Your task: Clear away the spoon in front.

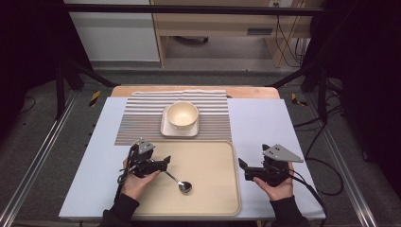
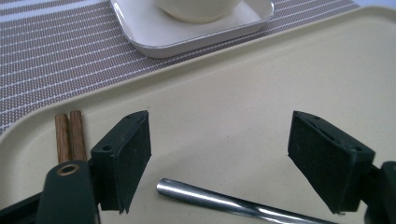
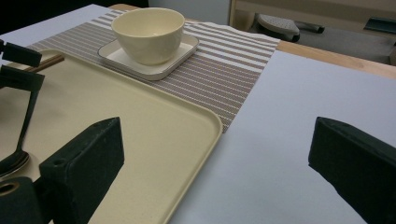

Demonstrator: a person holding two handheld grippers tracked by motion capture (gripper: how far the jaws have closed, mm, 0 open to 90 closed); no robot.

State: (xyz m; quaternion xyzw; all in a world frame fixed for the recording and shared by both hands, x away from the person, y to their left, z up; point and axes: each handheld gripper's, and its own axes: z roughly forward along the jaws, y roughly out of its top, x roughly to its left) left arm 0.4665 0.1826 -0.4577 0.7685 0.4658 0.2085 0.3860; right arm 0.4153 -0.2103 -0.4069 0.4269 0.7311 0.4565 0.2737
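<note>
Pale tabletop, beige tray (image 1: 222,198), and the left gripper (image 2: 219,158) is hovering with jaws apart over the spoon (image 1: 178,181) lying loose on it, nothing gripped, the right gripper (image 3: 215,172) waiting wide open alongside.

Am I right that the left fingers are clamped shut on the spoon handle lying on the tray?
Not quite. The left gripper is open: its fingers stand wide apart on either side of the spoon handle without pressing on it, as the left gripper view shows. The spoon does lie on the tray.
</note>
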